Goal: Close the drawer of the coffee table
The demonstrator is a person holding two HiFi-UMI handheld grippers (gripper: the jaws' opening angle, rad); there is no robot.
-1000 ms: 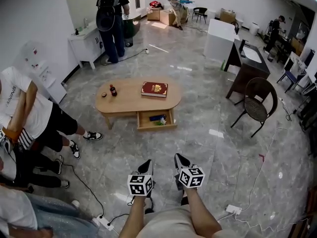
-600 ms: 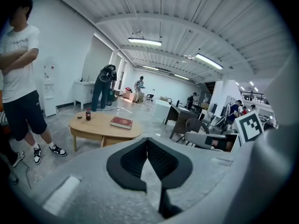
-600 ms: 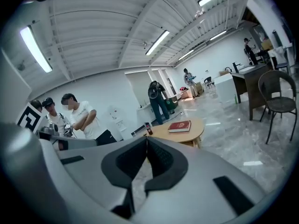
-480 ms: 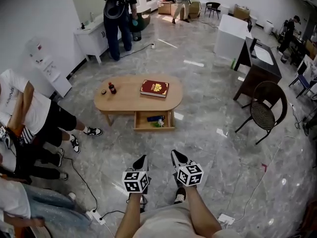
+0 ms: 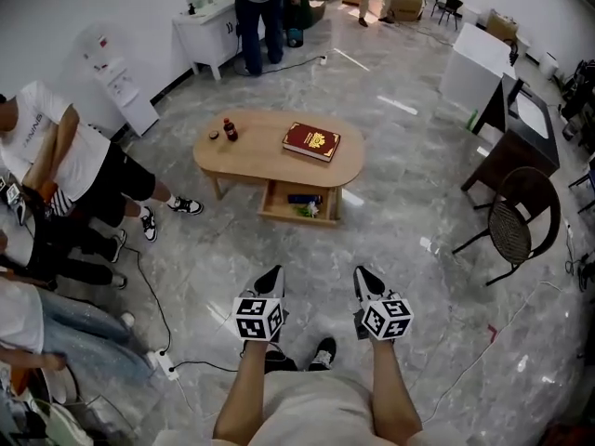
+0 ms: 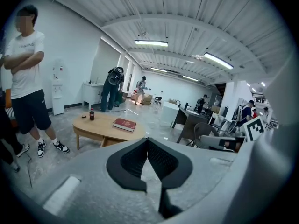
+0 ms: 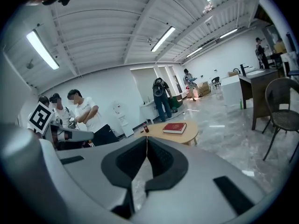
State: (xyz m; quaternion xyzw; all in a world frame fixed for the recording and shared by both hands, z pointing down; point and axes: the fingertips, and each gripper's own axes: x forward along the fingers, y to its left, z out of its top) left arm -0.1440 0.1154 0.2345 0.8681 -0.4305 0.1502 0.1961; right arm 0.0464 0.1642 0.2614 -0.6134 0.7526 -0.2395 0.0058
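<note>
One wooden drawer (image 5: 299,208) stands pulled out under the oval wooden bench (image 5: 265,161).
On the smooth top: one dark bottle (image 5: 230,130), then one red hardback book (image 5: 311,141). Left tongs (image 5: 271,274) and right tongs (image 5: 363,275), well apart from the drawer over glossy marble floor (image 5: 437,286), are each pressed together, holding nothing.

Grey marble floor (image 5: 446,323), white walls (image 5: 56,7), dark chair (image 5: 521,226), ceiling strip lights (image 6: 151,43).

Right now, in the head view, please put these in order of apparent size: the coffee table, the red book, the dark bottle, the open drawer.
1. coffee table
2. open drawer
3. red book, close to the drawer, so this order is unsure
4. dark bottle
</note>
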